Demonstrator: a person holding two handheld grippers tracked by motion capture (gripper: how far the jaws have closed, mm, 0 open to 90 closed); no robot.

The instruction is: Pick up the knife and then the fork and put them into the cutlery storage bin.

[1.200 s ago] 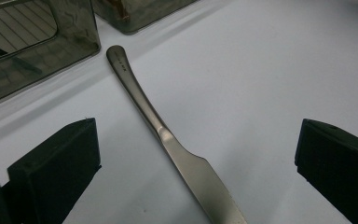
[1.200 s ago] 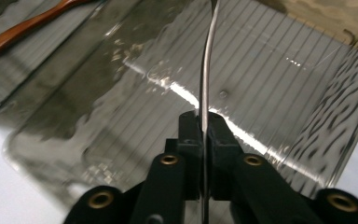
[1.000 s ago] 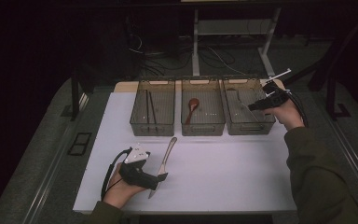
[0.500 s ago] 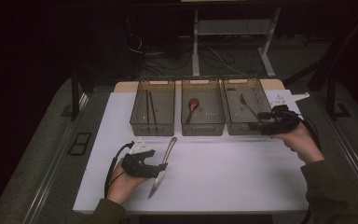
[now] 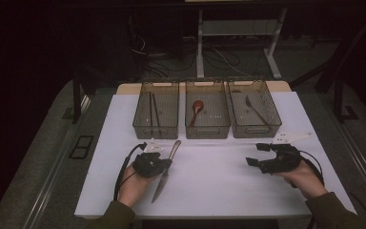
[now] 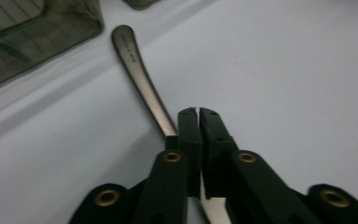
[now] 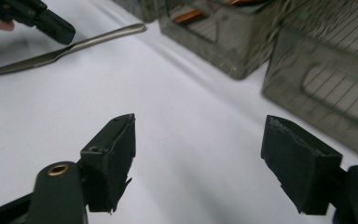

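A metal table knife (image 5: pixel 160 185) lies on the white mat (image 5: pixel 219 181) at the near left, handle toward the bins. My left gripper (image 5: pixel 166 163) has just been closing and is shut on the knife where handle meets blade. In the left gripper view the jaws (image 6: pixel 199 112) meet over the knife, and its handle (image 6: pixel 140 77) runs away from them. My right gripper (image 5: pixel 255 155) rests low over the mat at the near right. Its jaws (image 7: pixel 200 135) have just been opening and stand wide with nothing between them. Farther off, the right gripper view shows the knife (image 7: pixel 88 42) and the left gripper (image 7: pixel 65 33).
Three clear bins stand in a row at the mat's far edge. The left bin (image 5: pixel 138 125) holds chopsticks, the middle one (image 5: pixel 208 132) a red-brown spoon (image 5: pixel 197 109), the right one (image 5: pixel 272 119) a dark utensil. Bare mat lies between my hands.
The left jaws closed on the knife. The right hand came back from over the right bin toward me, down to the mat, with its jaws spreading.
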